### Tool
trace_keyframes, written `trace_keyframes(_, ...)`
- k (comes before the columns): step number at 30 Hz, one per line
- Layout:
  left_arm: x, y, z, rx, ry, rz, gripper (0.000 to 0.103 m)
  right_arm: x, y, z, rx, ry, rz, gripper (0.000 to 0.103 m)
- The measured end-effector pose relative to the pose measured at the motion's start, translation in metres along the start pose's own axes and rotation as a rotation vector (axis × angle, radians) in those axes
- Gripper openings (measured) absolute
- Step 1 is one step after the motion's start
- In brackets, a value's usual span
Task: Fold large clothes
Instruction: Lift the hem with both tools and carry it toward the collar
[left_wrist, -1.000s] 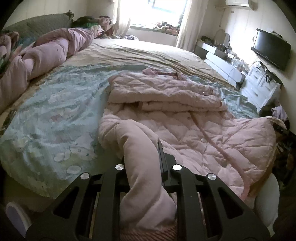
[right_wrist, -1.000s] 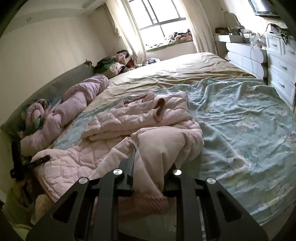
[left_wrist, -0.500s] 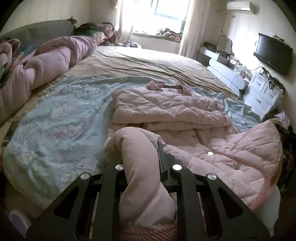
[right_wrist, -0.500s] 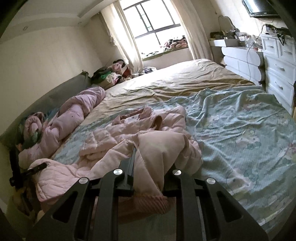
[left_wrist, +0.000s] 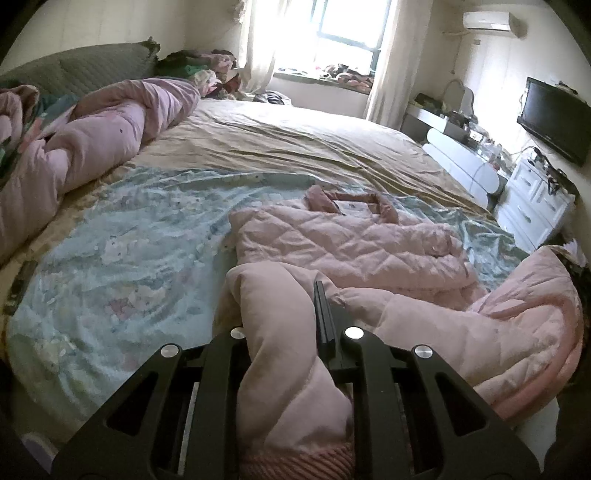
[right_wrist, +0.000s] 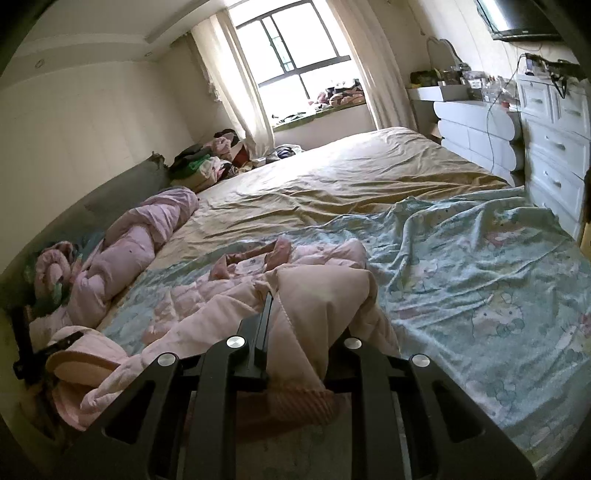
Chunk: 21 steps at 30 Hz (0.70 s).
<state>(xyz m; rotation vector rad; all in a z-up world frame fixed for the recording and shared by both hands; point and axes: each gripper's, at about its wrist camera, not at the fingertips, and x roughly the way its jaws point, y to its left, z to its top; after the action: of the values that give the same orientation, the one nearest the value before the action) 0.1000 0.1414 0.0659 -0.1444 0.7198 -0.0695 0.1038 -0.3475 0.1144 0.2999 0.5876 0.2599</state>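
Observation:
A pink quilted jacket (left_wrist: 343, 243) lies on the blue patterned sheet (left_wrist: 122, 266) of the bed, collar toward the window, its lower part lifted off the bed. My left gripper (left_wrist: 284, 295) is shut on a bunched lower corner of the jacket, ribbed hem hanging below the jaws. In the right wrist view the same jacket (right_wrist: 221, 295) is raised, and my right gripper (right_wrist: 303, 306) is shut on its other lower corner, ribbed hem draped below. Cloth hides most of both grippers' fingers. The left gripper shows at the far left of the right wrist view.
A rolled pink duvet (left_wrist: 96, 140) lies along the grey headboard (left_wrist: 92, 66). The tan sheet (left_wrist: 295, 144) covers the far half of the bed. White drawers (right_wrist: 554, 162) and a dresser stand along the right wall, a TV (left_wrist: 554, 118) above. Clothes pile near the window (right_wrist: 210, 162).
Both grippers have risen and moved toward the collar, carrying the jacket's lower corners over its body. The lower part now arches higher off the bed.

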Motion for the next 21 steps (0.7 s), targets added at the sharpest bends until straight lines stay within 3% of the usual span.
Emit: trace_keyframes(21, 0.07, 0.003, 0.061, -0.007, 0.039, 0.079, 0.011, 0.09, -0.005, 0.057, 0.022, 0.051, -0.091, 0.017)
